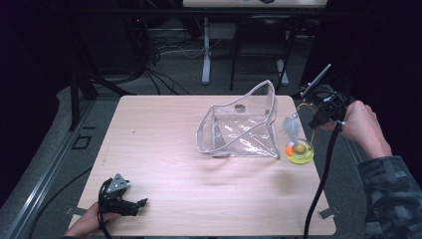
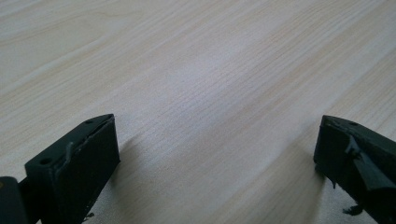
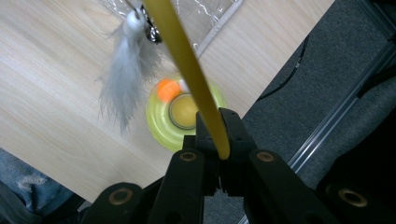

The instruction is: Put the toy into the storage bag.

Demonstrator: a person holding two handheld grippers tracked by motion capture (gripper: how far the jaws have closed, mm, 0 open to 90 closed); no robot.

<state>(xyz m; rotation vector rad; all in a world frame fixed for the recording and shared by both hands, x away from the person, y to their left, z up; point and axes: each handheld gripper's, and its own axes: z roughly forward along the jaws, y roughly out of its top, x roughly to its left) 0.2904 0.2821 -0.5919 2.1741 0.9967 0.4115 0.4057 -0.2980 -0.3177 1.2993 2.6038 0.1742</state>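
A yellow-green round toy base (image 1: 299, 153) with an orange ball (image 3: 166, 89) stands by the table's right edge. A thin yellow wand (image 3: 187, 56) rises from it and carries a white feather (image 3: 123, 79) (image 1: 291, 127). My right gripper (image 3: 218, 130) is shut on the wand, up in the air off the right edge (image 1: 314, 121). A clear plastic pouch (image 1: 239, 127) stands open just left of the toy. My left gripper (image 1: 142, 202) rests at the near left corner, jaws open (image 2: 217, 140) over bare wood.
The wooden table (image 1: 164, 139) has a wide bare stretch across its left and front. Beyond the far edge are cables and table legs on a grey floor. A metal rail runs along the floor at the left.
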